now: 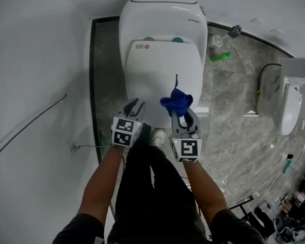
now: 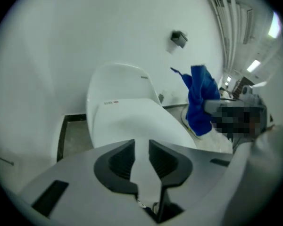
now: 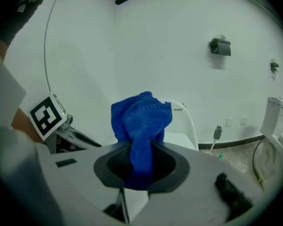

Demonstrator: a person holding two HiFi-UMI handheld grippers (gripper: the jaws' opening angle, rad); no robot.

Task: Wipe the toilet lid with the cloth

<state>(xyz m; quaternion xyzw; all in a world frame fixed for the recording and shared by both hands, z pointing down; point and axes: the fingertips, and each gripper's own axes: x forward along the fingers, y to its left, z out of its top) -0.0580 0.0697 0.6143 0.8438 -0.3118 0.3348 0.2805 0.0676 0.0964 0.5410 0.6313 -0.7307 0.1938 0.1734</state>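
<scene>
Your right gripper (image 1: 182,120) is clamped on the blue terry cloth (image 3: 140,121). Both jaws press on a narrow waist of the fabric, and the rest of the cloth bunches up beyond the fingertips. In the head view the cloth sits over the front edge of the white oval toilet lid (image 1: 162,70), towards its right front corner. The left gripper view shows it hanging in the air beside the lid, not spread on it.

The cloth is deep blue with a looped towel weave. It is crumpled into a loose wad, and one thin corner sticks out past the wad. The lid is closed, glossy and bare, with a small red mark near its rear edge.

Your left gripper (image 1: 133,107) hovers at the lid's left front corner. Its jaws stand a narrow gap apart with nothing between them, and the lid shows through the gap.

Count: one cloth, one lid, two grippers, and two square-marker cubes (image 1: 126,131), one on each gripper.
</scene>
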